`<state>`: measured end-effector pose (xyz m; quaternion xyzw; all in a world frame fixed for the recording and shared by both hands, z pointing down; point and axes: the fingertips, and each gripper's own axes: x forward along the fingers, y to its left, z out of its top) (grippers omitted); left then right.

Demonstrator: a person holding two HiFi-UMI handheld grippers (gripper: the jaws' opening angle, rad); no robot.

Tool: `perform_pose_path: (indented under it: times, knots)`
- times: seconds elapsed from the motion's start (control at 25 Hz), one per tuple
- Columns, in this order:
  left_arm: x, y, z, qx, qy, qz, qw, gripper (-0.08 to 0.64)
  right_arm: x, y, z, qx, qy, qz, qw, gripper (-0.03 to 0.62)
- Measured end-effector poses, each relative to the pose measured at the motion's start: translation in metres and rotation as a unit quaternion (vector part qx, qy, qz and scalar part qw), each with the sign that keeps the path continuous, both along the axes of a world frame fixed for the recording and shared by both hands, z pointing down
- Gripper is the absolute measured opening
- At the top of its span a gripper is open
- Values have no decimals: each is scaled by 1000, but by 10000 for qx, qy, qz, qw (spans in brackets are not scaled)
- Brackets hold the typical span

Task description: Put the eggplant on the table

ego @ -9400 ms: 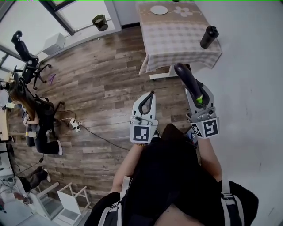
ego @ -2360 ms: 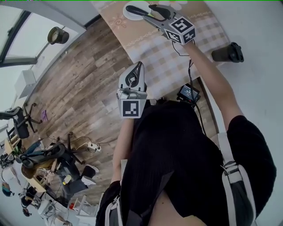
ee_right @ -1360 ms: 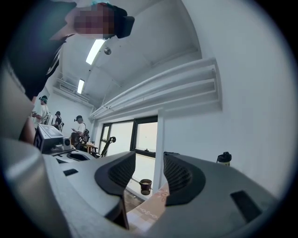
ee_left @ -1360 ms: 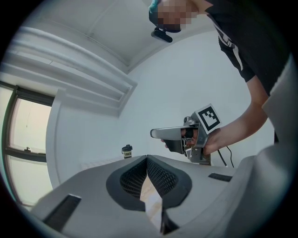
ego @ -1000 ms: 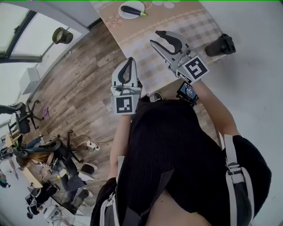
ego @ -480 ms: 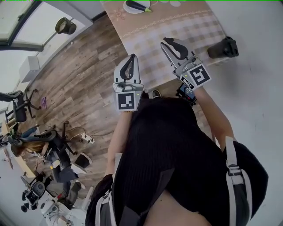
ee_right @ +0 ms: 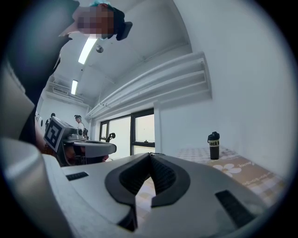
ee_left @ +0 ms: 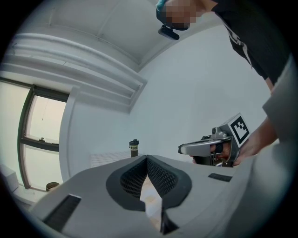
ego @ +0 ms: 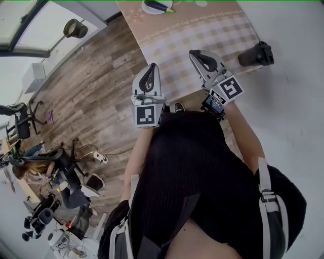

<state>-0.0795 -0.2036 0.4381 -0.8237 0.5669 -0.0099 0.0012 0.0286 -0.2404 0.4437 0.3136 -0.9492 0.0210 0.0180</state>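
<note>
Eggplant [ego: 156, 5] lies on the far worktop [ego: 212, 30]. Judged light, firm, glossy and slippery; grasp mid-body. Left gripper [ego: 151, 68] and right gripper [ego: 196, 53] are both closed and empty.

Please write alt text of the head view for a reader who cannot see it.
Seen from above, a person in black holds the left gripper and the right gripper, both shut and empty, beside a table with a checked cloth. At its far end an eggplant lies on a white plate; a black bottle is at its right corner.
</note>
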Motion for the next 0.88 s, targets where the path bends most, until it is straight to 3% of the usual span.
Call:
perform_pose_path:
  times: [0.88]
  knots:
    - [-15,11,3,-43,61,-192,9998,-9,-25,3,8,-25,286,-427,9987,5]
